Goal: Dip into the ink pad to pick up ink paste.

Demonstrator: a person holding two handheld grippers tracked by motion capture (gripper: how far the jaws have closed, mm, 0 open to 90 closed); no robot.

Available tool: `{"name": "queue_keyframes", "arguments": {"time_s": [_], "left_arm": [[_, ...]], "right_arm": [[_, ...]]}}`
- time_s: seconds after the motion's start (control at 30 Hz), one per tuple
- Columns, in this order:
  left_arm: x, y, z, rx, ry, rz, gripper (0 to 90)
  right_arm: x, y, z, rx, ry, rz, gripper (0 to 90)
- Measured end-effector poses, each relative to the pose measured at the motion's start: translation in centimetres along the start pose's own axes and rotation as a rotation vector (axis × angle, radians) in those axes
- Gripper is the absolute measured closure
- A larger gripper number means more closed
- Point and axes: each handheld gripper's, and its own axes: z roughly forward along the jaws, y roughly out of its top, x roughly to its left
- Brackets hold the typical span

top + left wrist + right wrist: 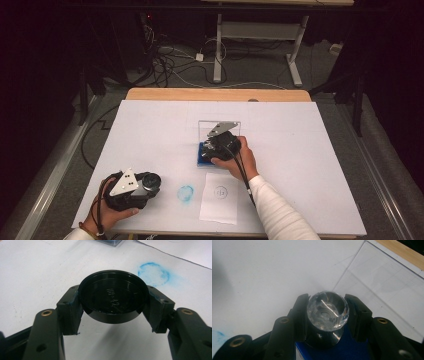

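My left gripper [113, 308] is shut on a round black cap [113, 296] with raised lettering, just above the white table cover. In the high view it sits at the front left [146, 184]. My right gripper [327, 315] is shut on a stamp with a clear faceted knob [327, 310] and a dark body. The stamp sits over a blue ink pad [352, 347] whose clear lid [384, 287] stands open behind it. The high view has this gripper [214, 147] at the table's middle, on the ink pad [202, 160].
A blue ink ring [185, 193] stains the white cover [150, 130] between the hands, and it appears ahead of the cap [153, 274]. A white paper sheet [220, 200] with a small round stamp mark lies near the front edge. Cables and desk legs are on the floor beyond the table.
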Motion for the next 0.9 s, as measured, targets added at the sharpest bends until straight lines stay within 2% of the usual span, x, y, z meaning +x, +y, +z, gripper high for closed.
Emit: {"name": "queue_keyframes", "arguments": {"time_s": [0.03, 0.1, 0.13, 0.3, 0.5, 0.83, 0.87, 0.9], "left_arm": [[0.18, 0.04, -0.1, 0.021, 0.001, 0.026, 36.5], [0.15, 0.06, -0.03, 0.022, 0.0, 0.028, 36.5], [-0.03, 0.04, 0.09, 0.008, -0.004, 0.004, 36.5], [-0.11, 0.03, 0.16, 0.006, -0.008, -0.002, 36.5], [-0.16, 0.02, 0.23, 0.004, -0.012, -0.008, 36.5], [-0.39, 0.1, 0.0, 0.001, -0.007, -0.001, 36.5], [-0.35, 0.11, -0.02, 0.004, -0.006, 0.005, 36.5], [-0.14, 0.16, -0.13, 0.021, -0.001, 0.036, 36.5]], "right_arm": [[-0.01, -0.01, -0.02, 0.001, -0.001, 0.001, 56.9], [0.08, 0.02, -0.02, 0.004, -0.008, -0.003, 56.9], [0.18, 0.05, -0.01, 0.005, -0.012, -0.007, 56.9], [0.47, 0.18, -0.05, 0.008, -0.041, -0.034, 56.9], [-0.09, -0.17, 0.13, 0.0, -0.017, 0.008, 56.9], [0.21, -0.25, 0.37, 0.001, -0.049, 0.014, 57.0], [0.15, -0.27, 0.36, 0.0, -0.046, 0.015, 57.0], [0.1, -0.28, 0.34, 0.001, -0.043, 0.019, 57.1]]}}
